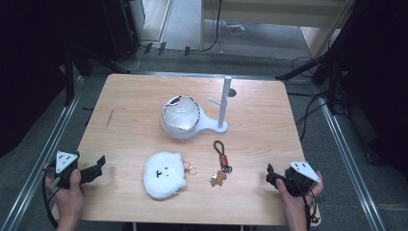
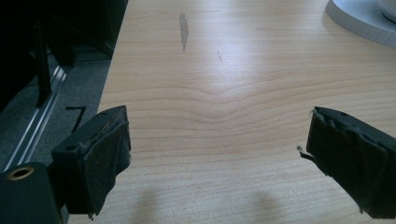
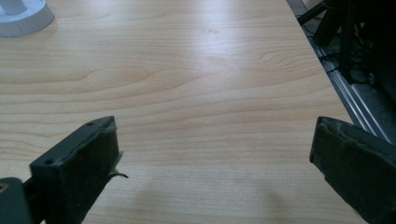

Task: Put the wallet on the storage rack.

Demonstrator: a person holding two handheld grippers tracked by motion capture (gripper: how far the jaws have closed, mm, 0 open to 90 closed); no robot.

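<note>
Stand (image 1: 223, 103): behind middle of table (image 1: 134, 96), bowl (image 1: 181, 117) touching its left.
Plush pouch (image 1: 164, 174): near front edge.
Keychain (image 1: 221, 163): right of pouch.

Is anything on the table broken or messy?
Yes, maybe. The white bowl on the white stand with a peg post has a jagged, dark-edged rim, as if chipped or cracked. The pale wooden table has a thin dark scuff near its left side. The fluffy white plush keychain and brown bear keychain lie intact.
</note>
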